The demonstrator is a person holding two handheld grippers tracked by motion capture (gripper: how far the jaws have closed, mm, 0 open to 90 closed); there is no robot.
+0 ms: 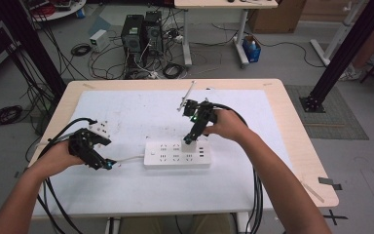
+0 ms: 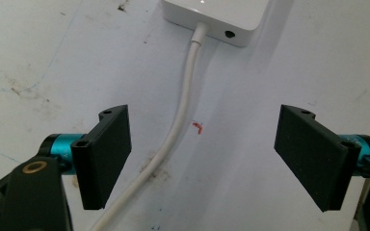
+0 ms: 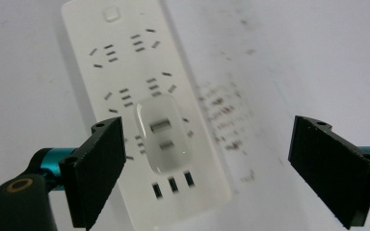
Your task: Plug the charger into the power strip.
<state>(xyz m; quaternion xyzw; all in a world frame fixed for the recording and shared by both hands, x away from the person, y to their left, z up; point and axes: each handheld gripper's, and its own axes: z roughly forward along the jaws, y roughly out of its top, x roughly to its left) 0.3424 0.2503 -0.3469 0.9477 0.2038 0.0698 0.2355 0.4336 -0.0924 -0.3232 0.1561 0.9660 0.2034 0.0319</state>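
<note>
USB charger (image 3: pixel 163 138) sits plugged in power strip (image 1: pixel 161 157), right end, strip's long axis running 9-to-3 across table. Right gripper (image 1: pixel 190 140) right above it, jaws wide apart, holding nothing. Left gripper (image 1: pixel 108 164) at strip's 9 o'clock, half-open, straddling cord (image 2: pixel 183 101), not pinching.

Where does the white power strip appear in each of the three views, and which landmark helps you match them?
High view: the power strip lies at the centre of the table, below the right gripper.
Left gripper view: its end shows at the top edge, with the white cable leaving it.
Right gripper view: it runs top to bottom, left of centre, bearing a white charger.
Shared landmark: the white mat.
</note>
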